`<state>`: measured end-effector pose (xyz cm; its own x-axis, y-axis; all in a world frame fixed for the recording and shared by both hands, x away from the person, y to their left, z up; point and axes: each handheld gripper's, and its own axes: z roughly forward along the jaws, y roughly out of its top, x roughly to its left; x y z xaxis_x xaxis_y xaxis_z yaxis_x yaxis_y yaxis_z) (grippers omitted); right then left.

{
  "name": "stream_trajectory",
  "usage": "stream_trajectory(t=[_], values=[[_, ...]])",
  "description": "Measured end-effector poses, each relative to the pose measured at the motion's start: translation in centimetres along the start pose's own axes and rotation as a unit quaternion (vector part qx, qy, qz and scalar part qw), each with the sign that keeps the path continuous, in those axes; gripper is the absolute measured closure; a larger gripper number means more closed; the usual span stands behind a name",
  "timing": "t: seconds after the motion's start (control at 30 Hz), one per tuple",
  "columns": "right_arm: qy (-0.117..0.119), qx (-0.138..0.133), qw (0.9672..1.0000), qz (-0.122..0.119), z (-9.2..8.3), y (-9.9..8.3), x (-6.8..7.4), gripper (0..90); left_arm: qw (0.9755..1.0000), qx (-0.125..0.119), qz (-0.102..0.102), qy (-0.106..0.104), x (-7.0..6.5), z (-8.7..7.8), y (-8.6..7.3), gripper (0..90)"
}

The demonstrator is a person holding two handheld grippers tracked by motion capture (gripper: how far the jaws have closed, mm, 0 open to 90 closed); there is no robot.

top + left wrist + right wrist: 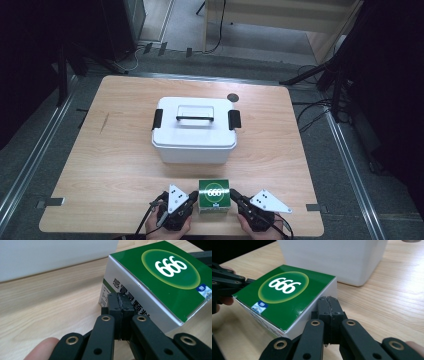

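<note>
A green-topped box (214, 196) with white sides and a white "666" lies near the table's front edge. My left gripper (192, 196) is shut with nothing between its jaws; its tips press against the box's left side. From the other side my right gripper (233, 194), also shut and empty, touches the box. In the left gripper view the box (160, 280) lies right beyond the closed left gripper (122, 300). In the right gripper view the box (284, 295) lies left of the closed right gripper (328, 302), with the left gripper's jaws at the far left.
A white lidded storage bin (194, 129) with black side latches and a top handle stands mid-table behind the box. A small dark round disc (232, 98) lies behind the bin. Bare wood extends left and right of the bin. Hands hold both grippers at the table's front edge (100, 231).
</note>
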<state>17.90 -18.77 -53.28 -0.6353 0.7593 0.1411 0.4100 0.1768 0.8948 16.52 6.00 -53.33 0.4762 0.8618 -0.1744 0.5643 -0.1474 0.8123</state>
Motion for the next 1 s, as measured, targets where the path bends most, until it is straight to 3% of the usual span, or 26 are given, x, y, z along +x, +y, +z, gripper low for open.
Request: stream_trajectory(t=[0.2, 0.5, 0.63, 0.7, 0.77, 0.87, 0.9, 0.97, 1.0], values=[[-0.029, 0.002, 0.9996, 0.003, 0.9, 0.2, -0.8, 90.0, 1.0, -0.005, 0.002, 0.003, -0.3, 1.0, 0.5, 90.0], [-0.043, -0.005, 0.9989, 0.016, 1.1, 0.4, -1.2, 90.0, 0.9999, -0.004, 0.002, 0.011, -0.3, 1.7, 1.0, 90.0], [-0.05, -0.005, 0.9987, -0.001, 1.2, 0.6, -1.1, 89.8, 0.9999, -0.01, 0.004, 0.009, 0.2, 1.4, 1.1, 89.7], [-0.06, -0.012, 0.998, -0.011, 1.1, 0.6, -1.0, 77.6, 0.9998, -0.017, 0.002, 0.012, 0.6, 1.0, 1.1, 80.6], [-0.065, -0.018, 0.9977, -0.004, 0.8, 0.6, -1.4, 66.1, 0.9995, -0.025, 0.002, 0.016, 1.0, 0.5, 1.1, 67.0], [-0.08, -0.019, 0.9966, -0.007, 0.5, 0.5, -2.1, 48.6, 0.9981, -0.02, 0.018, 0.055, 1.6, 0.2, 1.0, 36.9], [-0.088, -0.015, 0.996, -0.012, 0.5, 0.5, -2.3, 41.6, 0.998, -0.021, 0.015, 0.057, 2.0, 0.0, 0.9, 29.8], [-0.115, -0.005, 0.9932, -0.016, 0.3, 0.7, -2.5, 20.1, 0.9975, -0.02, 0.01, 0.068, 2.8, -0.5, 0.6, 16.5], [-0.115, 0.002, 0.9932, -0.016, 0.3, 0.8, -2.6, 10.9, 0.9976, -0.02, 0.008, 0.066, 3.2, -0.7, 0.4, 11.0]])
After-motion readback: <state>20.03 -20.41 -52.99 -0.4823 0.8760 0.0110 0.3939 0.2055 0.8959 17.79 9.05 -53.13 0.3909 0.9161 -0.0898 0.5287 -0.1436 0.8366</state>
